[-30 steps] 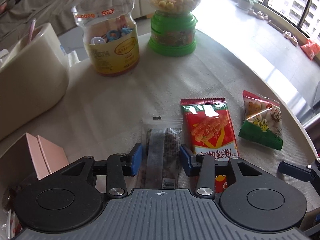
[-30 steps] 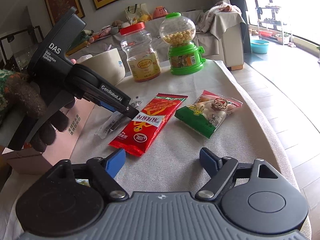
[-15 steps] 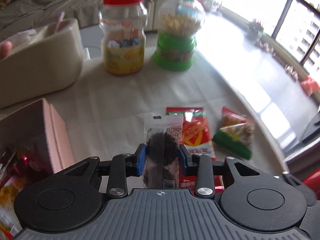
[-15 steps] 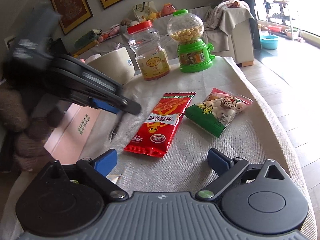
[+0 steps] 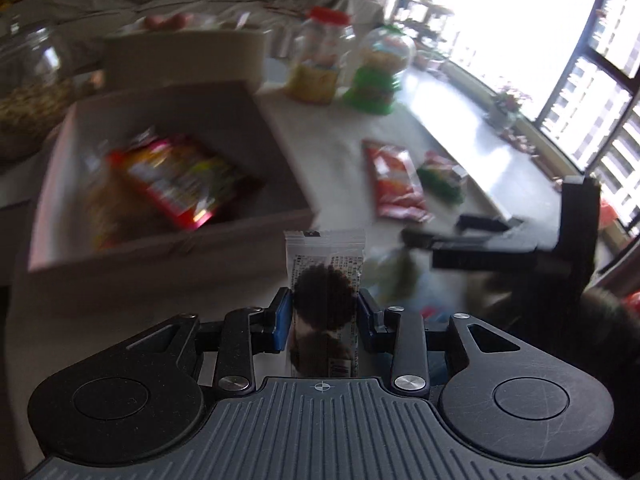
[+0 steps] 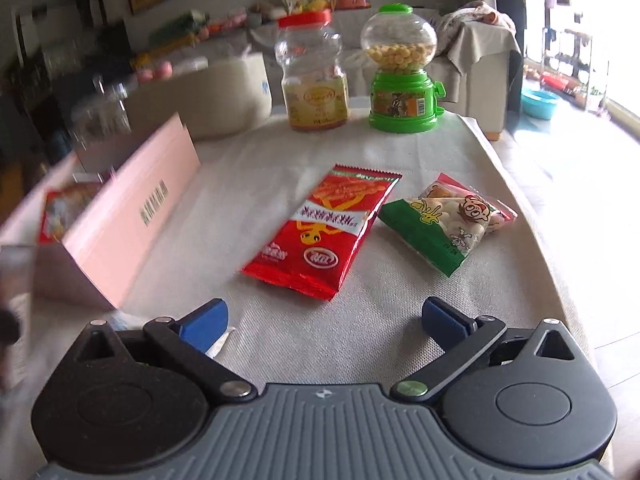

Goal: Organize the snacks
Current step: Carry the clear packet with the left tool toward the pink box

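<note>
Lying on the cloth-covered desk (image 6: pixel 256 168) near its right edge: flat red snack packet (image 6: pixel 324 232). Left gripper (image 5: pixel 323 314) clamping clear-wrapped dark cookie packet (image 5: pixel 325 280) beside open pink cardboard box (image 5: pixel 256 120); right gripper (image 6: pixel 324 320) opening wide, empty.

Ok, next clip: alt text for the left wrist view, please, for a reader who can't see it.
The left claw grips a clear packet of dark cookies above the cloth-covered table, near an open pink box that already holds snack bags. The picture is blurred; a red packet and a green packet lie farther off, with two jars behind.
</note>
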Motion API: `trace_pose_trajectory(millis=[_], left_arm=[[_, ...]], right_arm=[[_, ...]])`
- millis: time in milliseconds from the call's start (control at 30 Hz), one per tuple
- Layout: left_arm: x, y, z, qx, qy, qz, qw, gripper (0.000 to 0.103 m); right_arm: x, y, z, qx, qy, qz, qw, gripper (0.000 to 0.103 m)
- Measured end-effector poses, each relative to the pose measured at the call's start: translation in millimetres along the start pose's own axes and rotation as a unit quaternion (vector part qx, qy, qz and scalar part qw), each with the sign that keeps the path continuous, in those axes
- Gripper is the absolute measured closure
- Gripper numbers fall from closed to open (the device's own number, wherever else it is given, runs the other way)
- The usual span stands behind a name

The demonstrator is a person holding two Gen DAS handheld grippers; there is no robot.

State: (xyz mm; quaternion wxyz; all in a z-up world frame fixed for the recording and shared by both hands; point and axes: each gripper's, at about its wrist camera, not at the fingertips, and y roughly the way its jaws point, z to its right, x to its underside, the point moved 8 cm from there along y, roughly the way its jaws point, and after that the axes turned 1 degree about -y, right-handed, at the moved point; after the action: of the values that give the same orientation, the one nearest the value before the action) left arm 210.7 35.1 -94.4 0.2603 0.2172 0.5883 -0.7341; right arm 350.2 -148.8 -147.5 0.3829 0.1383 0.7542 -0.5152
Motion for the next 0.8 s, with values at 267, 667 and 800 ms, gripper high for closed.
trace_pose_trajectory(millis=[267, 667, 800], left_arm=[[32, 9, -36, -0.013, -0.076, -0.003, 0.9970, 0.088], [56, 4, -38, 0.029, -0.091, 0.041, 0.9946, 0.087], [58, 4, -36, 0.034, -0.088, 0.057, 0.9939, 0.087]], right_arm=[[-23, 18, 0, 0.009, 0.029, -0.056, 0.998, 0.003], [-25, 9, -17, 0.046, -0.006, -0.063, 0.997, 0.067], [15, -40, -8, 0.052, -0.024, -0.066, 0.996, 0.073]])
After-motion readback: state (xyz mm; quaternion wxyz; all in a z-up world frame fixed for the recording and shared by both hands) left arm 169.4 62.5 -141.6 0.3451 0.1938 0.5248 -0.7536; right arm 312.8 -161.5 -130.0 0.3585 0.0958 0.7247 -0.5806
